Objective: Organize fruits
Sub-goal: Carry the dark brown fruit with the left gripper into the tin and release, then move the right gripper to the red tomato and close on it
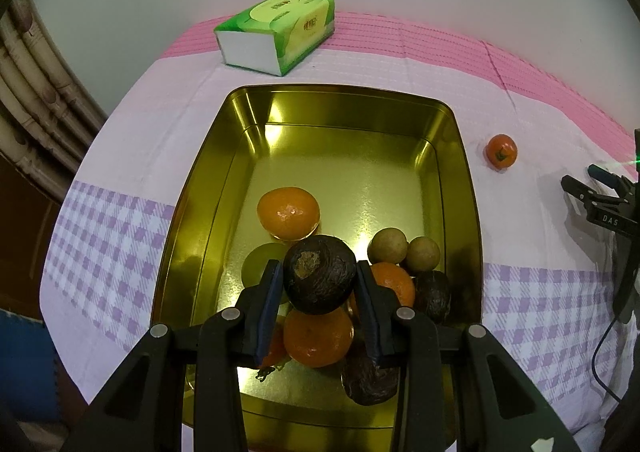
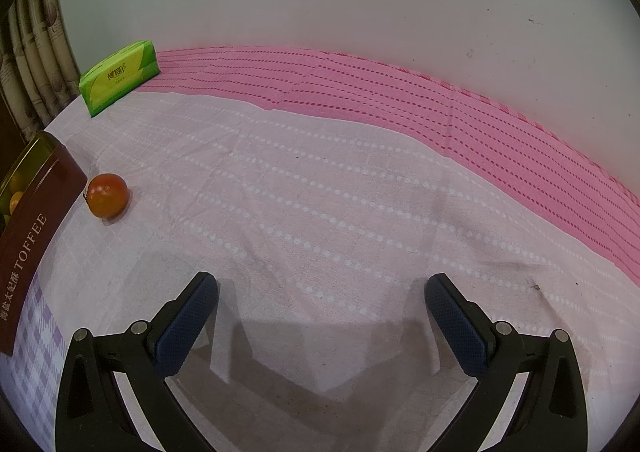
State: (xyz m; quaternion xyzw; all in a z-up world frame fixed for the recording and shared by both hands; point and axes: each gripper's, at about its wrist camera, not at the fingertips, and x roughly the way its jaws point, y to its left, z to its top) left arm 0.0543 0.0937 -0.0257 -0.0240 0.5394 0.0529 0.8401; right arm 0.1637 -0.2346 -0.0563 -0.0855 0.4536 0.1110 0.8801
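Observation:
My left gripper is shut on a dark wrinkled fruit, held over the near end of a gold tin. Under and around it the tin holds several oranges, two tan round fruits and more dark wrinkled fruits. One small orange-red fruit lies on the cloth to the right of the tin. My right gripper stands open over bare cloth, nothing between its fingers; it also shows at the right edge of the left wrist view.
A green tissue pack lies at the back near the wall. The tin's brown side reads TOFFEE. A pink and lilac checked cloth covers the table. Curtains hang at the left.

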